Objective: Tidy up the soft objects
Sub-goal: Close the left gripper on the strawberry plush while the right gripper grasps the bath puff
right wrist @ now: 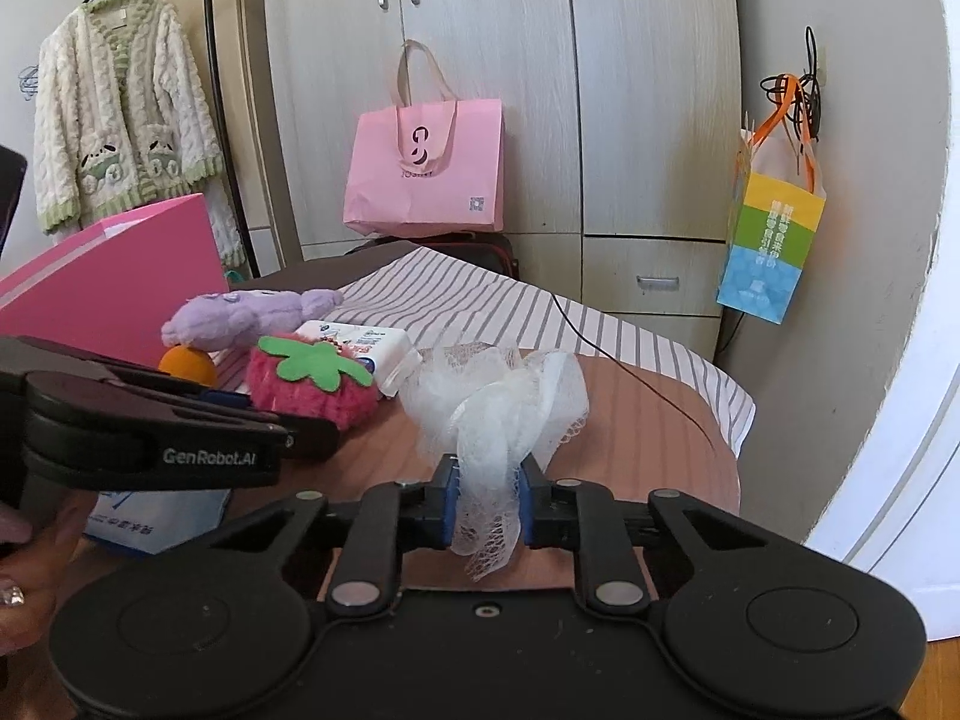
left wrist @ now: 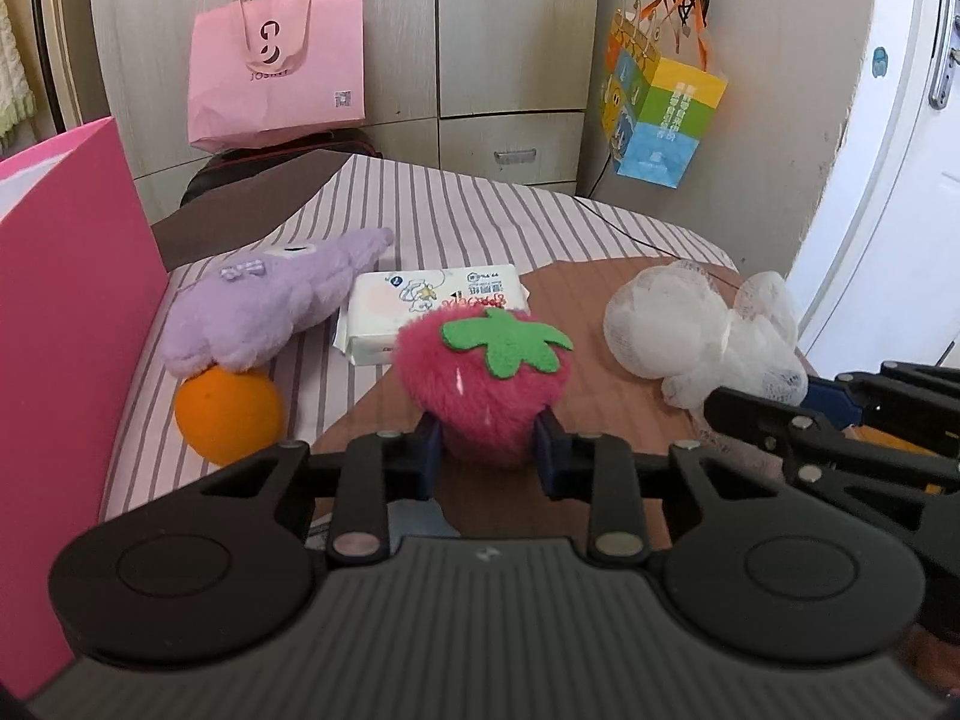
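Note:
A pink plush strawberry [left wrist: 483, 384] with a green felt leaf sits on the brown table, and my left gripper [left wrist: 487, 450] is shut on its near side, blue pads pressing into the fur. In the right wrist view my right gripper [right wrist: 486, 507] is shut on the white mesh bath pouf [right wrist: 498, 402], squeezing a bunch of its netting. The pouf [left wrist: 702, 330] also shows right of the strawberry in the left wrist view. The strawberry [right wrist: 312, 384] appears left of the pouf with the left gripper's body [right wrist: 156, 438] beside it. A purple plush toy [left wrist: 270, 300] lies behind, resting on an orange ball [left wrist: 231, 414].
A white wet-wipes pack [left wrist: 432, 309] lies behind the strawberry. A tall pink box [left wrist: 60, 324] stands at the left. A striped cloth [left wrist: 480, 210] covers the far table. A pink paper bag [left wrist: 276, 66] and a coloured hanging bag [left wrist: 657, 114] are by the wardrobe. A black cable [right wrist: 606, 354] crosses the table.

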`<state>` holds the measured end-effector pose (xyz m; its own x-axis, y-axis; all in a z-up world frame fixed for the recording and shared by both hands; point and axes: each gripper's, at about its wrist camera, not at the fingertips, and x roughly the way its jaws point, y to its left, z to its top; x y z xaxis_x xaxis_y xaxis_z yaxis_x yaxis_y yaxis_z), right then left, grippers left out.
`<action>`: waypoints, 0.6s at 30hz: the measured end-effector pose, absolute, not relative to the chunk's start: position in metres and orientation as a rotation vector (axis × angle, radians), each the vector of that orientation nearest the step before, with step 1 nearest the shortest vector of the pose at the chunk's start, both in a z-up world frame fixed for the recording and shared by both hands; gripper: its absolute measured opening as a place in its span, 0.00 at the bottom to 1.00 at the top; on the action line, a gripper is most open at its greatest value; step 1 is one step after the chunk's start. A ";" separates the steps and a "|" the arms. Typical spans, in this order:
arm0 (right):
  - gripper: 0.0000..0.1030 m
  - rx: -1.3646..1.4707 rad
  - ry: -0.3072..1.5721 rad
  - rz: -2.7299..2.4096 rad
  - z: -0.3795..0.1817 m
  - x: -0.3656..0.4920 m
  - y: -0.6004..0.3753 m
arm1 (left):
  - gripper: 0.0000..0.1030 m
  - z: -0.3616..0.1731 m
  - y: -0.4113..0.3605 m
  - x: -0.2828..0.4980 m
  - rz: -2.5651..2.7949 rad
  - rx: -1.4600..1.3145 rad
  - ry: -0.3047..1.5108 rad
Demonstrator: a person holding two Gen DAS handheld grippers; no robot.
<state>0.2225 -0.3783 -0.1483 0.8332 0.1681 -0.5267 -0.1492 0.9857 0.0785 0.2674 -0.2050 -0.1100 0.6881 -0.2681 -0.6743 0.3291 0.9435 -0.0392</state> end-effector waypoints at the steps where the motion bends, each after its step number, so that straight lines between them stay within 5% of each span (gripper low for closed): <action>1: 0.20 0.038 0.558 0.167 -0.148 0.222 -0.378 | 0.29 -0.109 -0.204 0.267 -0.342 0.090 0.745; 18: 0.14 0.042 0.538 0.160 -0.139 0.197 -0.374 | 0.25 -0.094 -0.178 0.243 -0.410 0.013 0.677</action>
